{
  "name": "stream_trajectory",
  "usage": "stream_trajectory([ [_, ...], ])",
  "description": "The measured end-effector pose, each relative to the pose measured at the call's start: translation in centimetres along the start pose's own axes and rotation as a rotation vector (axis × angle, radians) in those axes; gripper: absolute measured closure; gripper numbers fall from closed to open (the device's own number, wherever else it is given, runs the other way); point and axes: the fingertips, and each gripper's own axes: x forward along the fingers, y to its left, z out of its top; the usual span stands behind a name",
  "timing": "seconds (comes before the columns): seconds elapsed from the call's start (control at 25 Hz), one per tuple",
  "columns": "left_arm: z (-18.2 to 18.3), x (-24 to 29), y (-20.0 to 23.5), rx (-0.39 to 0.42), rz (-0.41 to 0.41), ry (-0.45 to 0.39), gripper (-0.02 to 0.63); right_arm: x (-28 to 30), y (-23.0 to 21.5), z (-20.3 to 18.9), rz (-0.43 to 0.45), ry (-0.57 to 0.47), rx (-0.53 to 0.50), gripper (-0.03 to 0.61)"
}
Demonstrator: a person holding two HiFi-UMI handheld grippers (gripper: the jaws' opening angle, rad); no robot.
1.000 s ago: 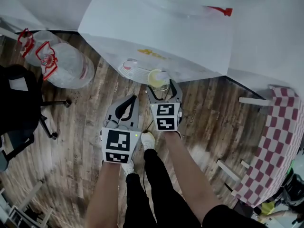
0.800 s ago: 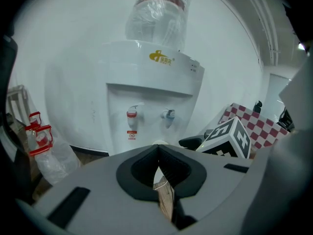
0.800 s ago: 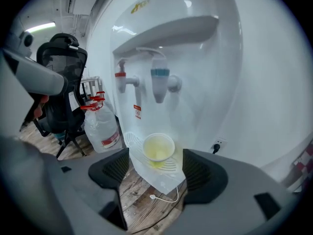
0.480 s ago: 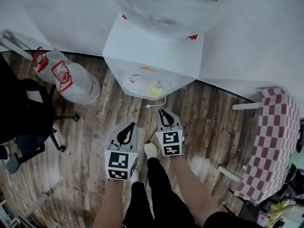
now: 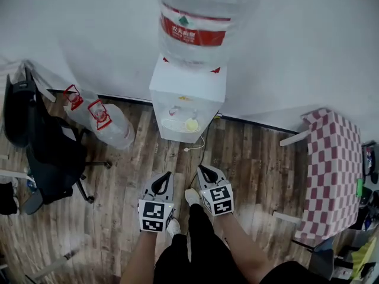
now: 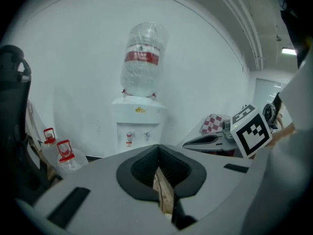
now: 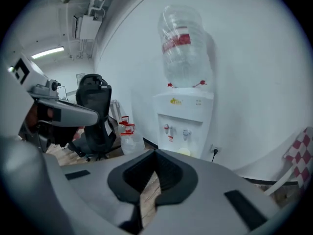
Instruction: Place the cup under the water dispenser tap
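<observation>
Since the yellow cup (image 5: 191, 124) already sits under a tap (image 7: 186, 132) of the water dispenser (image 5: 186, 93), at frame centre, we judge it best to hold the left gripper (image 5: 164, 176) and right gripper (image 5: 204, 170) well clear below, fingers (image 7: 173, 175) pressed together, empty.

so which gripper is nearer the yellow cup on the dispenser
Right. In the head view the right gripper is back from the small yellow cup, slightly to its right; the left gripper is farther back, off to its left.
</observation>
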Motion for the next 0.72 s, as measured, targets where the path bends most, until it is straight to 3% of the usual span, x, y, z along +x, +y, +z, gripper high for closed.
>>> stream_trajectory([
  [0.36, 2.4, -11.0, -6.4, 0.062, -0.048, -0.09, 0.6, -16.2, 6.1, 4.5, 0.031, -0.152, 0.069, 0.557],
  [0.72, 2.9, -16.7, -10.9, 0.117, -0.027, -0.14, 0.6, -24.6, 7.7, 4.5, 0.094, -0.224, 0.031, 0.557],
])
